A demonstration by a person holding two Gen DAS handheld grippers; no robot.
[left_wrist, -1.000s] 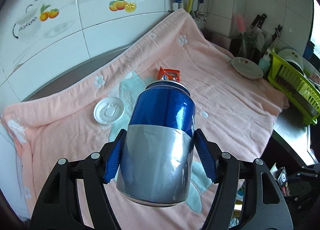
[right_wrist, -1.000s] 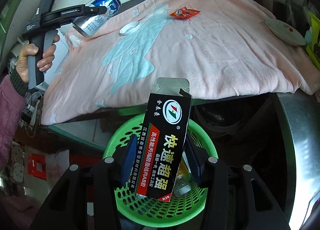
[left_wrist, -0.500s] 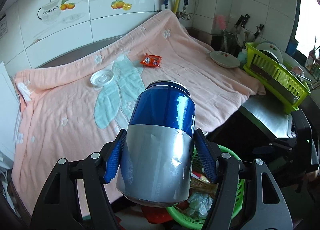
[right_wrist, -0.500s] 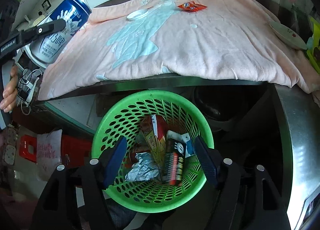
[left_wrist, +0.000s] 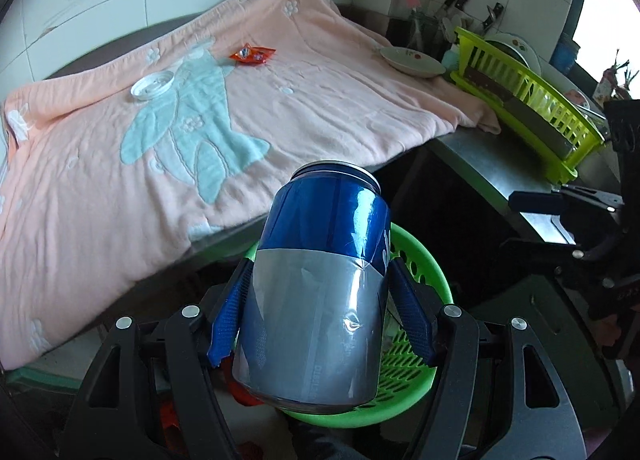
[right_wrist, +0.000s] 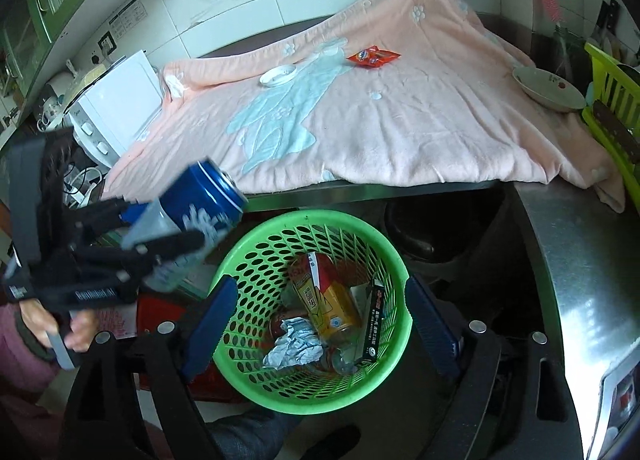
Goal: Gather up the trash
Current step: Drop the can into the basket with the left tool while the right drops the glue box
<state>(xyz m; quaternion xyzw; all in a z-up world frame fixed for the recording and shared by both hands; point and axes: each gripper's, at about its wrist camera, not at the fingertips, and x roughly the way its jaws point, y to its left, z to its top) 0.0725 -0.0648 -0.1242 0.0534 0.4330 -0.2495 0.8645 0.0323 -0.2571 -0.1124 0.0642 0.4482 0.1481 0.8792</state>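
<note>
R gripper (right_wrist: pixel 318 324) jaws just spread, empty; black glue box (right_wrist: pixel 370 326) now in green perforated plastic basket (right_wrist: pixel 256 256). L gripper (left_wrist: pixel 320 320) clamping blue-and-silver drink can (left_wrist: pixel 320 280), swung over toward basket — prob next drop.

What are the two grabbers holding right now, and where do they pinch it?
Left gripper pinches the blue can by its silver lower sides. Right gripper is open, holding nothing.

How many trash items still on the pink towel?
2: a white lid near the towel's far left, and a red snack wrapper right of it. The bowl doesn't count; folds may hide more.
</note>
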